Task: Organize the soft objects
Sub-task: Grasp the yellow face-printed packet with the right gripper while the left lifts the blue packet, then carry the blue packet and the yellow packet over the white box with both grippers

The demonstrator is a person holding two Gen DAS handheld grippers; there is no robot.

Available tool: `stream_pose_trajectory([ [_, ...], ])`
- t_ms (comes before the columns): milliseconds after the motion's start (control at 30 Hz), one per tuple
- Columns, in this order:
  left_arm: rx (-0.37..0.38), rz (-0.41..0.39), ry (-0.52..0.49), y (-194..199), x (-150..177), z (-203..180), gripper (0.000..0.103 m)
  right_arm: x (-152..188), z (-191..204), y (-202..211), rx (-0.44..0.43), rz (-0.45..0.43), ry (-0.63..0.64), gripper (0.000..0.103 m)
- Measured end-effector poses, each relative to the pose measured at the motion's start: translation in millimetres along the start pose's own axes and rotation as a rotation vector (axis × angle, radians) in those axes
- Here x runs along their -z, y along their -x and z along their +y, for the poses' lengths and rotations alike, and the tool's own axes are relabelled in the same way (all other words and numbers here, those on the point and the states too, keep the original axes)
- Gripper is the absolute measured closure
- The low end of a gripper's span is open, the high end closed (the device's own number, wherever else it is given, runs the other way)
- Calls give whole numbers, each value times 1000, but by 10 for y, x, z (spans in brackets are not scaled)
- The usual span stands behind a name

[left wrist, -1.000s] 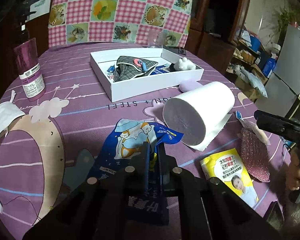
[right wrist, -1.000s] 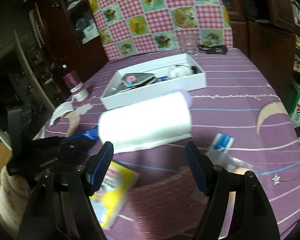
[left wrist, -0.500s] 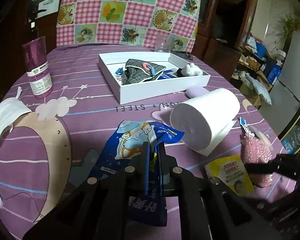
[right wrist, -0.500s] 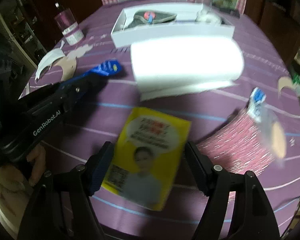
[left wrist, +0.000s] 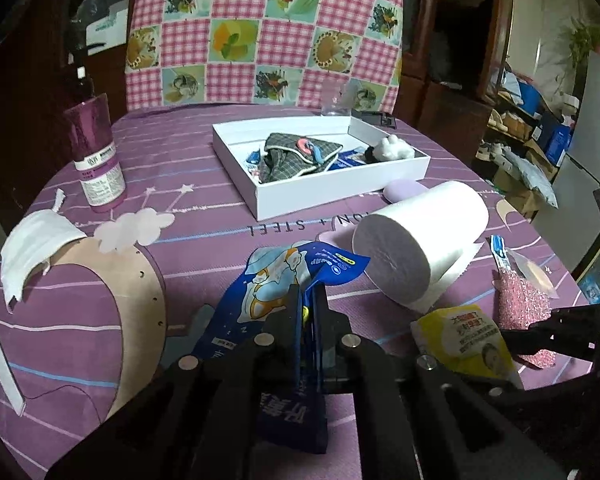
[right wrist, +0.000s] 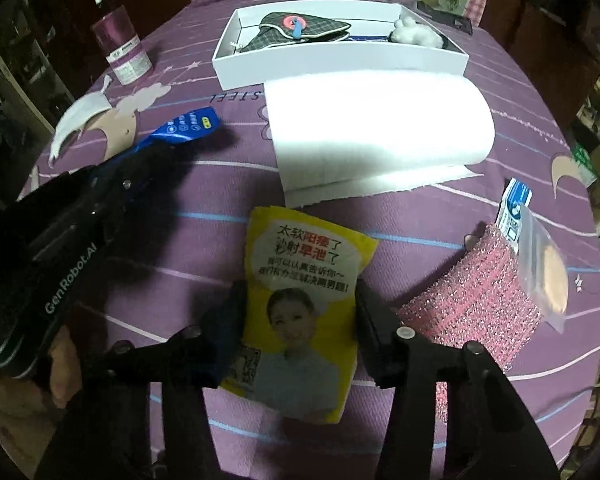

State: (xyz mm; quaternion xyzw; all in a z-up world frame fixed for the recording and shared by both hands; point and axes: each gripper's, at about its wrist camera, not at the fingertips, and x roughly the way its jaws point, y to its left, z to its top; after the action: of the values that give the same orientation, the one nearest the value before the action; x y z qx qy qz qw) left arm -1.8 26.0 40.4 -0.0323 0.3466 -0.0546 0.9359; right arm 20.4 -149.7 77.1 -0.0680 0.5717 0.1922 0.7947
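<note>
My left gripper is shut on a blue printed packet, which hangs from its jaws over the purple tablecloth. In the right wrist view that packet sticks out past the left gripper's tip. My right gripper points steeply down with its jaws closing on a yellow tissue packet, and both pads touch its long sides. From the left wrist view the yellow packet looks bent upward at its edge. A white box farther back holds a plaid pouch and a white fluffy toy.
A white paper roll lies between the box and the yellow packet. A pink glittery sponge and a small clear bag lie just right of my right gripper. At the left are a purple bottle and a white face mask.
My right gripper swung down over the yellow packet, then narrowed its jaws until they touch its sides. My left gripper kept its hold on the blue packet and barely moved.
</note>
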Motion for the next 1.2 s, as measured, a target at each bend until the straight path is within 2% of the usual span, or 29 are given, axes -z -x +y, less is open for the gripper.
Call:
stream_pose_trajectory([
  [167,-13,-33,14,99,-27,32,101,-31,-42,187,-48,-38,-12,52],
  [400,-54,-57,36,250,-129,49,101,-127,-205,481,-71,-99,-32,52],
  [900,-129,-89,-6,478,-553,-177,102,-435,-435,648,-164,-146,-65,52],
  [1200,-143,-103,-21,427,-873,-280,102,-750,-622,727,-189,-170,-91,52],
])
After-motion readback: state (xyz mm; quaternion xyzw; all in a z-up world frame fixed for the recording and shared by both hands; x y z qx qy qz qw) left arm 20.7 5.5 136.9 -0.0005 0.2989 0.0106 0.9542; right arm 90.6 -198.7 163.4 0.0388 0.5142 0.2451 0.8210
